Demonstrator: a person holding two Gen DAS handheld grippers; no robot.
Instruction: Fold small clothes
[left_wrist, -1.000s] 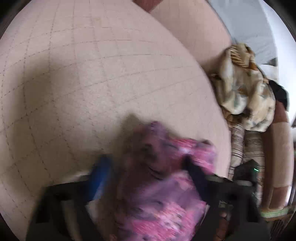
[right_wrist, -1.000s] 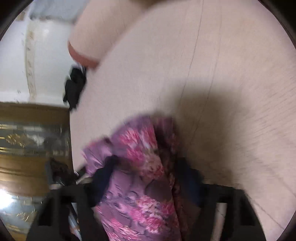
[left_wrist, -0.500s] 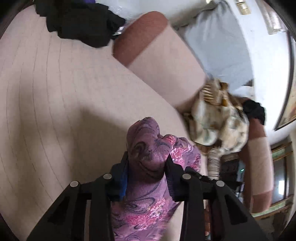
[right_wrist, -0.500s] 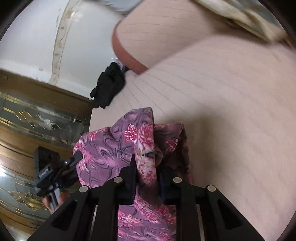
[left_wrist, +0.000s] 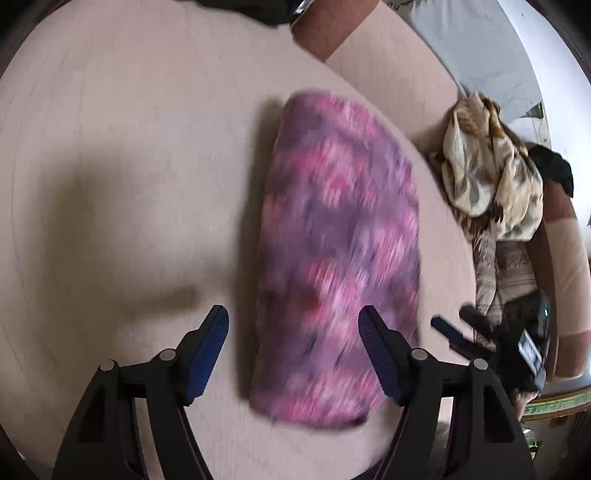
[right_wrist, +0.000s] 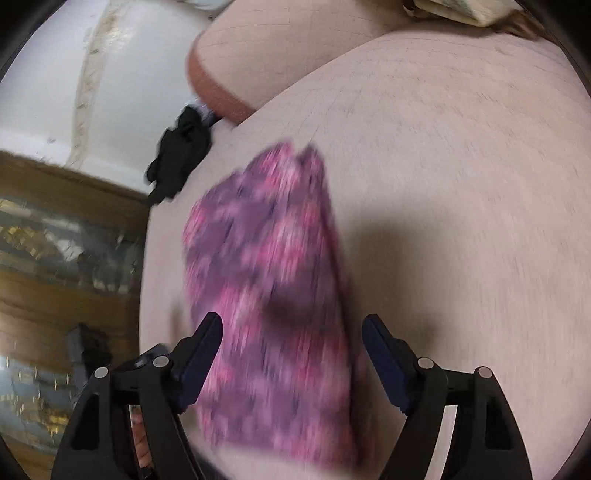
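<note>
A purple and pink flowered garment (left_wrist: 340, 254) lies folded in a long strip on the beige cushion (left_wrist: 129, 166). It also shows in the right wrist view (right_wrist: 273, 302), blurred by motion. My left gripper (left_wrist: 293, 325) is open and empty, just above the near end of the garment. My right gripper (right_wrist: 291, 332) is open and empty over the garment's near part. The right gripper's fingers (left_wrist: 454, 332) show at the right edge of the left wrist view.
A cream patterned cloth pile (left_wrist: 487, 170) sits at the right of the cushion. A black garment (right_wrist: 181, 155) lies at the cushion's far left edge. A bolster (right_wrist: 266, 62) with a brown end lies behind. The cushion's edge (right_wrist: 147, 258) drops off at left.
Both grippers were shut on the flowered garment and held it bunched up. They have let go and opened, and the garment now lies flat and folded on the cushion.
</note>
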